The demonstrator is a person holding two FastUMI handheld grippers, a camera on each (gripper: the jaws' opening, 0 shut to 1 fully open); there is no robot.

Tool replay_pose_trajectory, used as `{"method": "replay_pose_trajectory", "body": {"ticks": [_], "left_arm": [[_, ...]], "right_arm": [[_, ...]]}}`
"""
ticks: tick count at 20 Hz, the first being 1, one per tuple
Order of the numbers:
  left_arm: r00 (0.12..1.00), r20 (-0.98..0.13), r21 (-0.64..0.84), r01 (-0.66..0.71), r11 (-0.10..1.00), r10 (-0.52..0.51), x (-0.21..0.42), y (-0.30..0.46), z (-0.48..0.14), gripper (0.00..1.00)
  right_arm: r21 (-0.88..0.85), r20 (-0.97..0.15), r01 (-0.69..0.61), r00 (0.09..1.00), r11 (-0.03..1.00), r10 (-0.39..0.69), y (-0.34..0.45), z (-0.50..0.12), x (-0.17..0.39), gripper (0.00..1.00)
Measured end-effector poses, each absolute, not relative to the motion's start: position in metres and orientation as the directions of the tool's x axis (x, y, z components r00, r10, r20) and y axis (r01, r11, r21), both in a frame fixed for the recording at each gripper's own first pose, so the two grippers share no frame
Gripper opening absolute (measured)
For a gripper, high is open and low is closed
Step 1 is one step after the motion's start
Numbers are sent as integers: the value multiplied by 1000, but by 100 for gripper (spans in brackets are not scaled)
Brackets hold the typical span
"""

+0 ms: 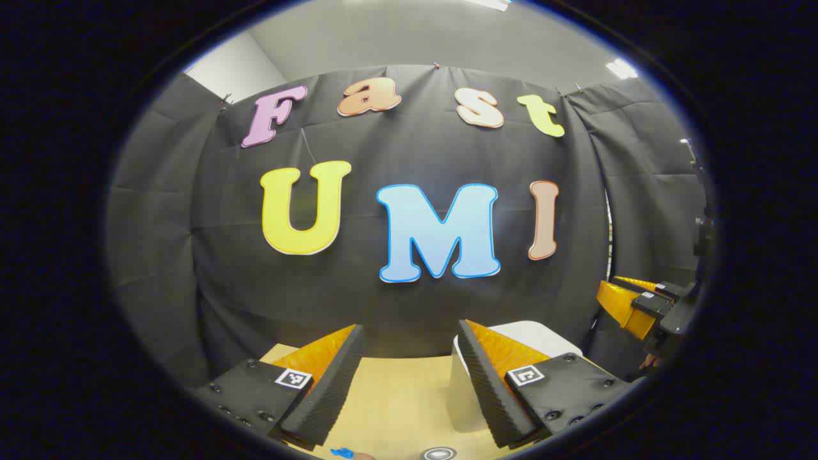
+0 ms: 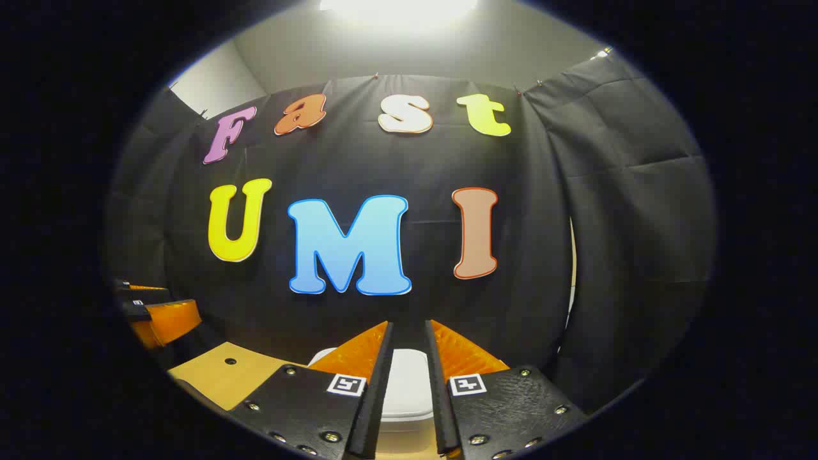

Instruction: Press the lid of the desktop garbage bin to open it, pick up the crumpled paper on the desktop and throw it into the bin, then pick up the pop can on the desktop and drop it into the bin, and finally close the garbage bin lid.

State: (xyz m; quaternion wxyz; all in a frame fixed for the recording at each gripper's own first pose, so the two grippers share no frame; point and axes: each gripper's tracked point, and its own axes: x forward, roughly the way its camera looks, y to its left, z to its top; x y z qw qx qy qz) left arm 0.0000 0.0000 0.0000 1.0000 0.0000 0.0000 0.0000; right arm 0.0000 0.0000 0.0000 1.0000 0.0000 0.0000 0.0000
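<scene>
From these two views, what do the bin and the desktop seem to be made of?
The garbage bin looks like smooth white plastic: an even, softly glossy lid with a rounded, moulded rim. The desktop looks like light wood or a wood-look laminate: a pale tan, matt, flat surface; no grain shows clearly, so I cannot decide between them.

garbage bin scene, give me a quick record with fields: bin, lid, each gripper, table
bin: white garbage bin on the table, past both grippers' fingers
lid: down, closed
left gripper: open, nothing between its fingers, bin behind its right finger
right gripper: fingers narrowly apart, empty, lined up above the lid, not on it
table: light wooden top
task state: lid not yet pressed
</scene>
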Motion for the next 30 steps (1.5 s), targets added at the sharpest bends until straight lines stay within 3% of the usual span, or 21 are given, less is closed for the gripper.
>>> {"method": "replay_pose_trajectory", "body": {"ticks": [1, 2, 3, 4, 6, 12, 30], "left_arm": [[1000, -3, -7, 9, 1000, -9, 3, -1, -2, 95], [1000, -6, -5, 12, 1000, -12, 5, -1, -5, 95], [1000, -6, 3, 9, 1000, -9, 7, -1, -5, 95], [1000, -2, 8, 6, 1000, -6, 7, 0, -7, 95], [1000, -5, 1, -4, 1000, 4, 11, 1, -11, 96], [999, -5, -14, -32, 999, 32, 9, 10, -13, 96], [997, -30, -11, -69, 998, 68, 0, 43, -28, 95]], "right_arm": [[-7, -7, 12, 1000, 1000, -12, 2, 1, 1, 34], [6, -11, -2, 1000, 1000, 2, 3, -3, -1, 25], [11, -26, 11, 1000, 1000, -11, 2, -6, -2, 24], [20, -29, 9, 1000, 1000, -8, 2, -3, -1, 13], [48, -53, -38, 998, 998, 41, 10, -17, 4, 2], [74, -156, -109, 980, 991, 119, 30, -48, 9, 1], [50, -341, -144, 928, 988, 152, 60, -139, 27, 1]]}}
